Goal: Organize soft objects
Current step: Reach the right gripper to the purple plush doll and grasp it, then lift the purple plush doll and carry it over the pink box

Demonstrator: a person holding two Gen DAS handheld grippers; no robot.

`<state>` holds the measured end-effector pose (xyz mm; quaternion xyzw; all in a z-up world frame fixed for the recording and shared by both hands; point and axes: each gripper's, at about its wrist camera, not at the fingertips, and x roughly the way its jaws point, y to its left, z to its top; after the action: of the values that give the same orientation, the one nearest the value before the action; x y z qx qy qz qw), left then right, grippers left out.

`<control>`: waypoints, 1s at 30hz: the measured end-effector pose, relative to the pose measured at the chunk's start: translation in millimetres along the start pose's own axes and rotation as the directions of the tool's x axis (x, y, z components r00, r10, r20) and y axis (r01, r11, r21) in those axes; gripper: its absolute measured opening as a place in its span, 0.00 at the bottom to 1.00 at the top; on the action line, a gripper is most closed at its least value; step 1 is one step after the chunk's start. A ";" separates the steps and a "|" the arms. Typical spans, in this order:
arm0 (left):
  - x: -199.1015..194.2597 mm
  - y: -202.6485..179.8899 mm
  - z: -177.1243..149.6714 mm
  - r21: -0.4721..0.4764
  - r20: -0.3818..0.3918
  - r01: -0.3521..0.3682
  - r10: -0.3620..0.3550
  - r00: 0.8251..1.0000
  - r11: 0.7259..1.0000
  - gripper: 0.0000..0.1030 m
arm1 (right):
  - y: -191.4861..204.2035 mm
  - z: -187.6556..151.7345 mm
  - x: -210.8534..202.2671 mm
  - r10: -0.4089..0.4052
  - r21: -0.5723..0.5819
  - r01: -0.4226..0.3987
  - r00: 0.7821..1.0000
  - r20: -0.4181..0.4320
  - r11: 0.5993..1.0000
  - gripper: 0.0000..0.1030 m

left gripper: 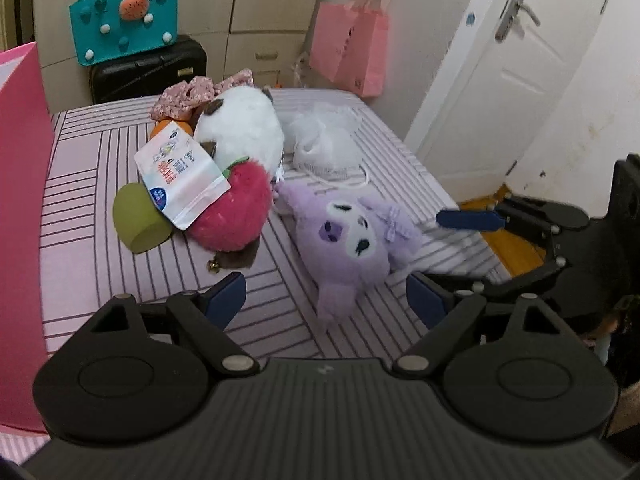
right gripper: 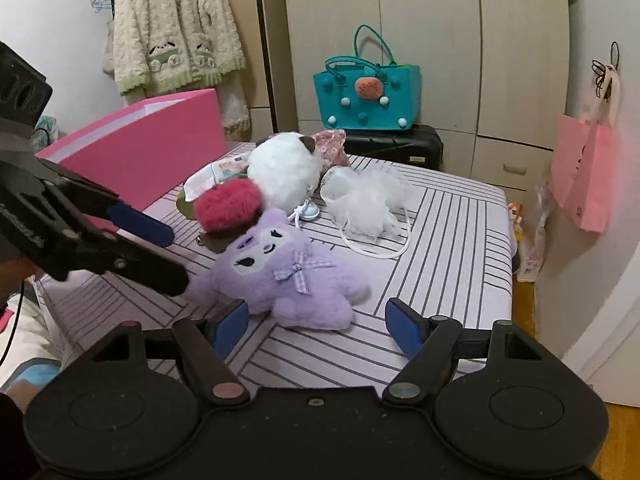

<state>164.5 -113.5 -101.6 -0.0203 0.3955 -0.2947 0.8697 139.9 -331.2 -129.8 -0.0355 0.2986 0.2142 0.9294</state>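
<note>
Evidently both tools are closing in on the purple plush doll [left gripper: 352, 240], which lies face up on the striped bed [left gripper: 100, 264] at the near edge of the toy pile. The left hand-held gripper [left gripper: 326, 300] has its jaws spread and empty, the doll's lower end just ahead at twelve o'clock. The right hand-held gripper [right gripper: 316, 320] is likewise agape and holds nothing, the doll's feet lying between its blue pads without clear contact.

To do this well, I would bite deep into the stuffed body rather than a limb or the gingham bow, and lift straight up so the red plush ball [left gripper: 236, 208] at ten o'clock stays put. The pink box [right gripper: 136, 148] at ten o'clock in the right view looks a likely destination.

A white pouch [left gripper: 180, 176] rests on the red ball; its red and blue print is not legible.
</note>
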 end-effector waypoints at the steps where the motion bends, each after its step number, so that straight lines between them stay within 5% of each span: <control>1: 1.1 0.6 -1.3 -0.008 0.023 0.010 -0.010 1.000 1.000 0.85 | 0.5 -0.7 0.8 0.008 -0.006 -0.008 1.000 -0.003 1.000 0.77; 4: 2.9 3.2 -2.0 -0.050 0.075 0.039 -0.035 0.997 0.998 0.83 | 1.6 -2.8 4.7 0.031 -0.035 -0.032 0.999 -0.016 0.999 0.77; 14: 36.6 -4.2 -8.0 -0.104 0.063 0.034 -0.028 0.998 0.994 0.48 | 1.7 -4.4 24.4 0.049 -0.029 -0.051 0.997 -0.051 0.998 0.79; 30: 39.1 -11.8 -12.8 -0.110 0.077 0.037 -0.028 0.997 0.993 0.43 | 20.2 -17.4 22.6 -0.001 -0.056 0.003 0.999 0.035 0.998 0.72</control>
<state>169.8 -141.5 -133.7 -0.0860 0.3779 -0.2854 0.8765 138.5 -307.7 -155.6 -0.0582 0.2760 0.2222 0.9333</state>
